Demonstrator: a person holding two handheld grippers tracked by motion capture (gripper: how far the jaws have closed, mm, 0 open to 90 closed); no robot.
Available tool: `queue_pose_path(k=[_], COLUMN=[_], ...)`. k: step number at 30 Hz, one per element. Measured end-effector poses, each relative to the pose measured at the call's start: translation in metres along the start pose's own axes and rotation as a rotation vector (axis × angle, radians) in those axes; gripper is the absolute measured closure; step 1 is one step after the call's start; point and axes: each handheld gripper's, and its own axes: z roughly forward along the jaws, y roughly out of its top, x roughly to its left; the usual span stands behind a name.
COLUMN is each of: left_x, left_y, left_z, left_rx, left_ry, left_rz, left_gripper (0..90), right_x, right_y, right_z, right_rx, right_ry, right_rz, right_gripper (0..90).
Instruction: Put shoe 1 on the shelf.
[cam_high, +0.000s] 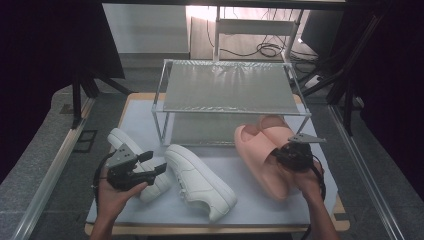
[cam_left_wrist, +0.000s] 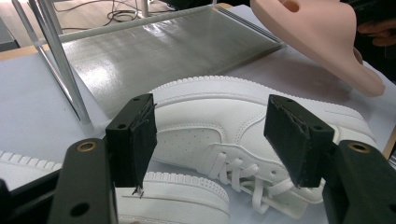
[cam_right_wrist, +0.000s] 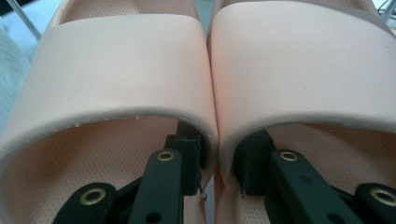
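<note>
A pale mat covers the table, with a two-tier metal rack at its far side and dark curtains around. At the right, the right gripper pinches the two pink slippers together, one jaw inside each strap, inner walls pressed between. At the left, the left gripper hovers spread over one white sneaker, facing the other white sneaker just beyond.

Count's easy: two white sneakers at 7 o'clock, two pink slides at 4 o'clock, one metal rack at 12, two grippers.
</note>
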Motion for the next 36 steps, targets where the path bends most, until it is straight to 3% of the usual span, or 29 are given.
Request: queue_pose_path(k=[9, 23, 36], left_x=[0.001, 0.001, 0.004], left_y=[0.0, 0.0, -0.001], left_z=[-0.001, -0.001, -0.003], left_rx=[-0.001, -0.004, -0.007], left_ry=[-0.001, -0.001, 0.0], left_rz=[-0.001, -0.001, -0.005], left_gripper=[34.8, 34.8, 34.8], right_x=[0.014, 0.027, 0.04], right_y=[0.021, 0.031, 0.037], right_z=[0.022, 0.054, 0.104], right_rx=[0.001, 0.002, -0.031], right_ry=[0.003, -0.014, -0.054], right_rz=[0.021, 0.066, 0.149], right_gripper=[74.4, 74.5, 74.3])
